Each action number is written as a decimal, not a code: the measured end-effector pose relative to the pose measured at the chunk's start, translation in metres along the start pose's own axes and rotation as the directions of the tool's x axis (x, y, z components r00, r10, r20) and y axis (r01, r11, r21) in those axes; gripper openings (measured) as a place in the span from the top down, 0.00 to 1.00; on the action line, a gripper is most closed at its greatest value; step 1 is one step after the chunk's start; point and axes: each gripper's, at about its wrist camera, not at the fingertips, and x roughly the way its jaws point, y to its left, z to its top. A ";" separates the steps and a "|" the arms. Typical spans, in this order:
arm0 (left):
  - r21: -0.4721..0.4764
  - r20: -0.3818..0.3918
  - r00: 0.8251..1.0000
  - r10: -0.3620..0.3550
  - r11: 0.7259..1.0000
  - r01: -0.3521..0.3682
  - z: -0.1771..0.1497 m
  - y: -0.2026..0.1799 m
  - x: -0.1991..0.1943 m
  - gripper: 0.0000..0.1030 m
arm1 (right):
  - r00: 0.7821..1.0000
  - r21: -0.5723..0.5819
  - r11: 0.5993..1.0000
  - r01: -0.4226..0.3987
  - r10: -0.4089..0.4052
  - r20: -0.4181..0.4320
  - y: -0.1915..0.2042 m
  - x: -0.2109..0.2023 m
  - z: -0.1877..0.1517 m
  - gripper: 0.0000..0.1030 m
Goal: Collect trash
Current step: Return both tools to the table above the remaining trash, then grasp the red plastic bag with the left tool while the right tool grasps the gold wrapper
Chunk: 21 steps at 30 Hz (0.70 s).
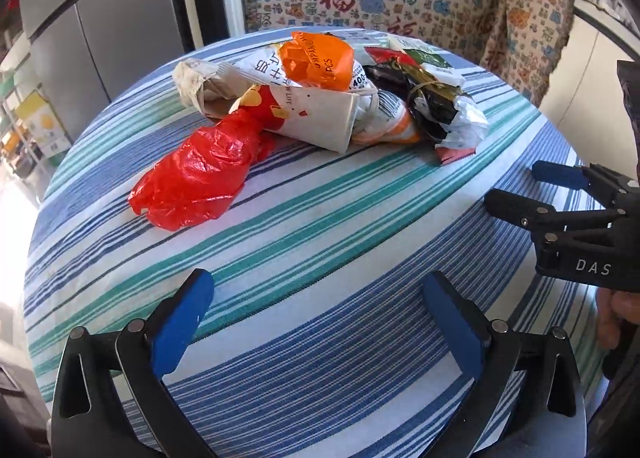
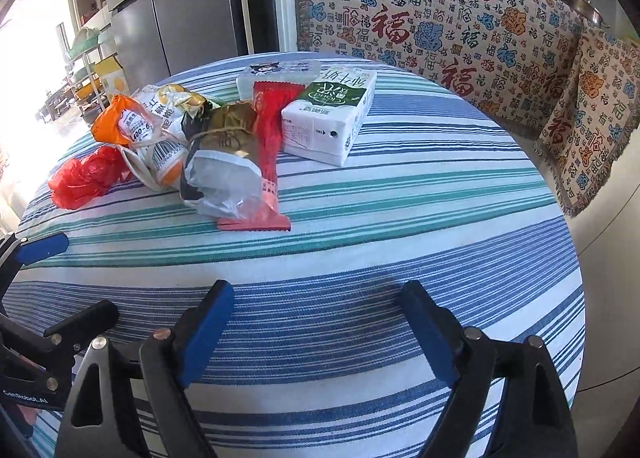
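A heap of trash lies on the far half of a round striped table (image 1: 320,258). It holds a crumpled red plastic bag (image 1: 196,173) (image 2: 86,175), an orange wrapper (image 1: 316,59) (image 2: 110,119), a paper cup (image 1: 316,117), a black and clear bag (image 1: 436,105) (image 2: 220,177), a red snack wrapper (image 2: 266,153) and a white and green milk carton (image 2: 332,113). My left gripper (image 1: 320,306) is open and empty, short of the heap. My right gripper (image 2: 320,314) is open and empty at the near edge; it also shows in the left wrist view (image 1: 516,185).
A patterned cloth with red characters (image 2: 460,25) covers a seat behind the table. A steel fridge (image 2: 176,5) stands at the back left. A clear plastic box (image 2: 280,73) sits behind the carton. The left gripper shows at the edge of the right wrist view (image 2: 48,278).
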 end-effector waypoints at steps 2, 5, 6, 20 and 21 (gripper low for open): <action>0.001 -0.001 1.000 0.003 1.000 -0.003 0.000 0.000 0.000 0.00 | 1.000 -0.001 1.000 0.002 -0.002 -0.002 0.000 0.000 0.000 0.14; 0.002 -0.001 1.000 0.005 1.000 -0.005 -0.001 0.001 -0.001 0.00 | 1.000 0.000 1.000 0.004 -0.004 -0.003 0.002 0.000 0.002 0.14; 0.001 -0.001 1.000 0.005 1.000 -0.005 0.000 0.000 -0.001 0.00 | 1.000 0.000 1.000 0.003 -0.003 -0.003 0.001 0.000 0.002 0.14; 0.056 0.061 0.990 -0.130 0.990 0.126 0.017 0.047 -0.037 0.01 | 1.000 0.003 1.000 0.002 -0.002 -0.004 -0.001 0.002 0.006 0.13; 0.042 0.065 0.983 -0.174 0.984 0.172 0.025 0.056 -0.040 0.01 | 1.000 0.004 1.000 0.001 -0.001 -0.005 -0.001 0.002 0.006 0.13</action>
